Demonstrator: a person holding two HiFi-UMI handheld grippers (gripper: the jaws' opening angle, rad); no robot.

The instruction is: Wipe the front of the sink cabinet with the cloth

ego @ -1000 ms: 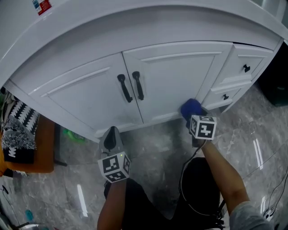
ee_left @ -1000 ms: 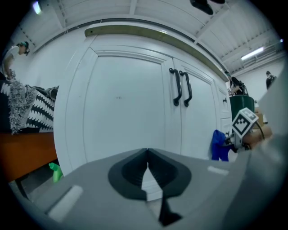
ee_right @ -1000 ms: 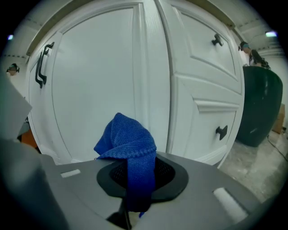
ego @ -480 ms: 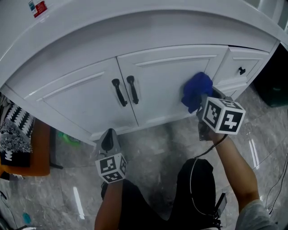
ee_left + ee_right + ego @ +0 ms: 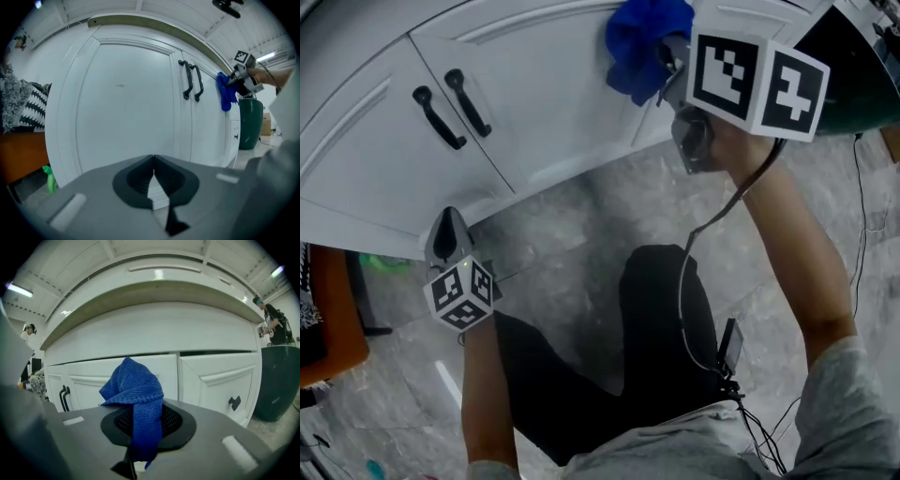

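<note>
cloth (image 5: 136,390), blue and knitted, is pinched between the jaws of the right gripper (image 5: 139,439), which are closed on its lower fold while the rest bunches up in front of them. in the head view this bundle is raised to the upper part of the right-hand door (image 5: 553,94) of the sink cabinet (image 5: 366,178). it sits near that door's right edge, well to the right of the two black handles (image 5: 450,103), and from the left gripper view it appears to rest against the white panel. the left gripper (image 5: 153,180) has its jaws pressed together with nothing between them. it is held low, pointing at the foot of the left-hand door and apart from it, and takes no part in the work. the step in hand looks like a wiping pass on the right door, so the job seems only partly done. the next move probably calls for steady pressure into the panel and a sweep sideways or downward, keeping the loose cloth clear of the handles. after that, the left door and the drawer front with the black knob (image 5: 234,402) would need covering.
</note>
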